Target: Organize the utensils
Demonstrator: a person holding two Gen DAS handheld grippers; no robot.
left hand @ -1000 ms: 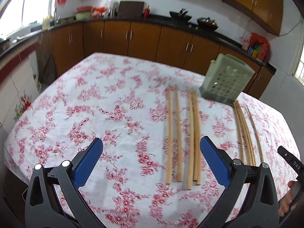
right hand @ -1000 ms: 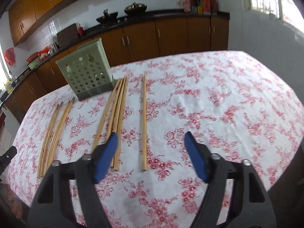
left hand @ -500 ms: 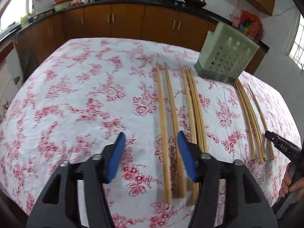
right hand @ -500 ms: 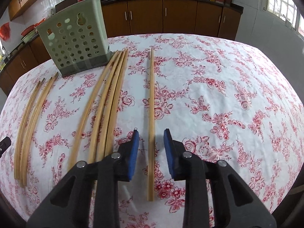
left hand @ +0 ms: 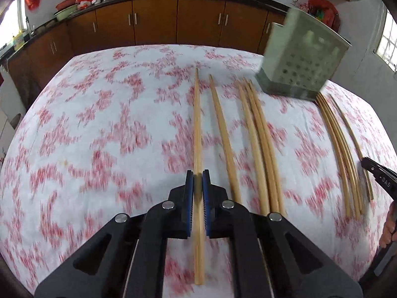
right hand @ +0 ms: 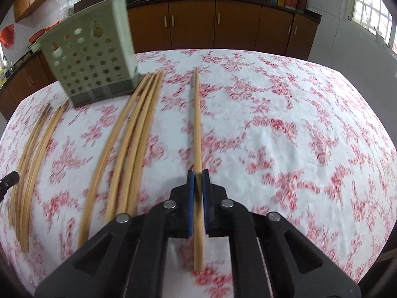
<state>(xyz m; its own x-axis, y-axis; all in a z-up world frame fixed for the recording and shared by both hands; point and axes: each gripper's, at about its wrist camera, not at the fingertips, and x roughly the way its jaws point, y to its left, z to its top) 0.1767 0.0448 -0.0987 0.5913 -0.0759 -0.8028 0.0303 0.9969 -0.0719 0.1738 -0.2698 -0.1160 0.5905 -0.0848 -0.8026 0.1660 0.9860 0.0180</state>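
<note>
Left gripper [left hand: 198, 181] now clamped on the leftmost chopstick [left hand: 197, 129] — jaws wide half a second ago. Right gripper [right hand: 198, 180] likewise pinched shut on the rightmost chopstick [right hand: 197, 124] (narrowed around it earlier). Remaining chopsticks [right hand: 134, 144] flat on the floral tablecloth [right hand: 285, 129], green holder [right hand: 91, 59] upright just beyond.

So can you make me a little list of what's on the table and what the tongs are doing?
surface: table with red-flowered cloth
left tongs: shut on a chopstick, leftmost of the row
right tongs: shut on a chopstick, rightmost of the row
loose chopsticks: lying flat in groups between the two held ones
holder: green holed basket, standing at the sticks' far end
in basket: cannot tell
</note>
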